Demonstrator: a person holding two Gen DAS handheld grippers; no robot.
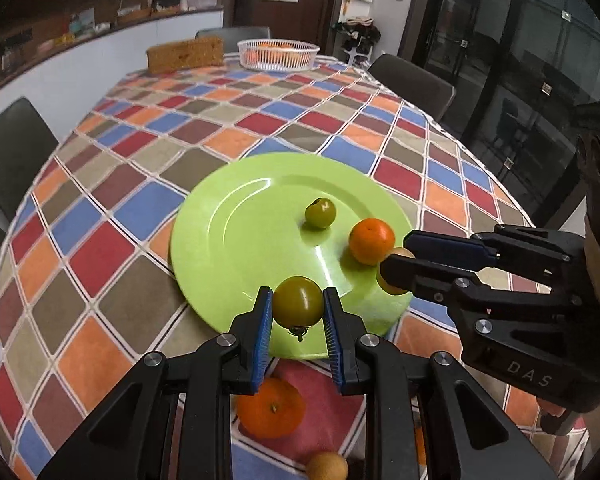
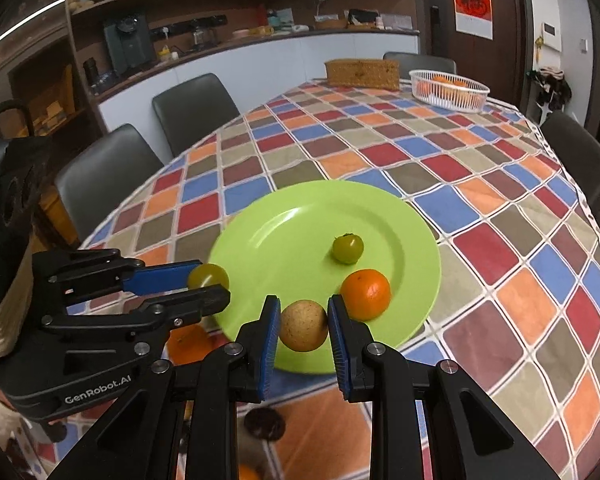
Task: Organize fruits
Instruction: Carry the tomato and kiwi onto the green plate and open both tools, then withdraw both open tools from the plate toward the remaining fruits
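Observation:
A lime-green plate [image 1: 236,240] [image 2: 292,240] lies on the checked tablecloth with a small green tomato [image 1: 320,213] [image 2: 347,247] and an orange tangerine [image 1: 371,241] [image 2: 366,293] on it. My left gripper [image 1: 298,304] [image 2: 209,285] is shut on a larger green tomato [image 1: 298,301] [image 2: 208,275], held over the plate's near rim. My right gripper [image 2: 303,325] [image 1: 396,262] is shut on a tan round fruit [image 2: 303,325] [image 1: 392,286], just beside the tangerine at the plate's near right edge.
Loose on the cloth below the grippers are a tangerine [image 1: 270,408], a tan fruit [image 1: 326,466] and a dark fruit [image 2: 265,423]. A white basket [image 1: 278,54] [image 2: 449,90] of oranges and a woven box [image 1: 185,54] stand at the far end. Dark chairs [image 2: 108,184] ring the table.

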